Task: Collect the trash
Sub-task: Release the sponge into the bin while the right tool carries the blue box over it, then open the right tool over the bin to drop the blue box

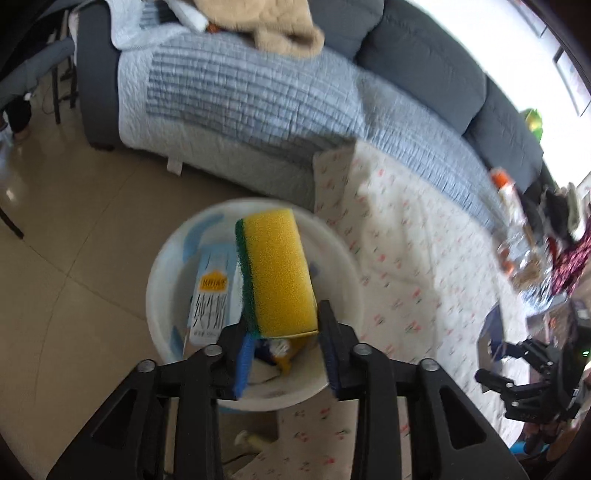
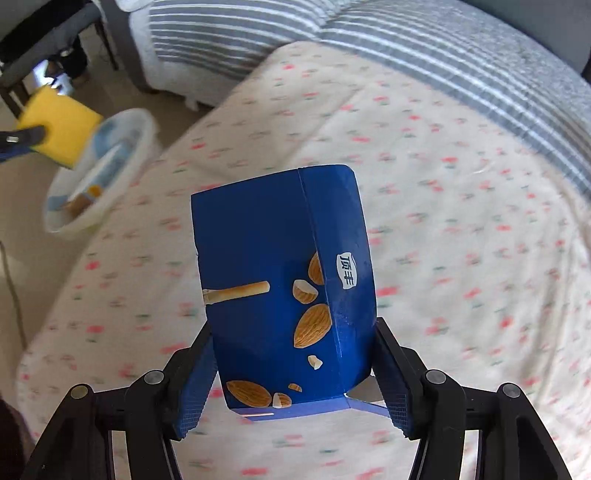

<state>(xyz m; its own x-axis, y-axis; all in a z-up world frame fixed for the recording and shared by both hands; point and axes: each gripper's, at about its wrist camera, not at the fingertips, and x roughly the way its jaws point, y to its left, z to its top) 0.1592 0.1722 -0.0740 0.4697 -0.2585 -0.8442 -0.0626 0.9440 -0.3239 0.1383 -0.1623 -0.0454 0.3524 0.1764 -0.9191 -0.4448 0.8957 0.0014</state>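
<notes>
My left gripper [image 1: 284, 325] is shut on a yellow sponge with a green scrub side [image 1: 275, 269] and holds it above a white plastic basin [image 1: 162, 266] on the floor. The basin holds a white carton [image 1: 212, 295] and other wrappers. My right gripper [image 2: 291, 354] is shut on a blue snack box with almond pictures [image 2: 280, 280], held above a white floral sheet [image 2: 443, 221]. In the right wrist view the sponge [image 2: 59, 125] and basin [image 2: 136, 147] show at the far left. The right gripper also shows in the left wrist view [image 1: 524, 373].
A sofa with a blue-grey striped quilt [image 1: 240, 99] stands behind the basin. A tan blanket [image 1: 266, 26] lies on it. A clear bottle with an orange cap [image 1: 513, 221] and dark clothes [image 1: 569, 254] lie at the right. Beige tile floor [image 1: 55, 277] spreads left.
</notes>
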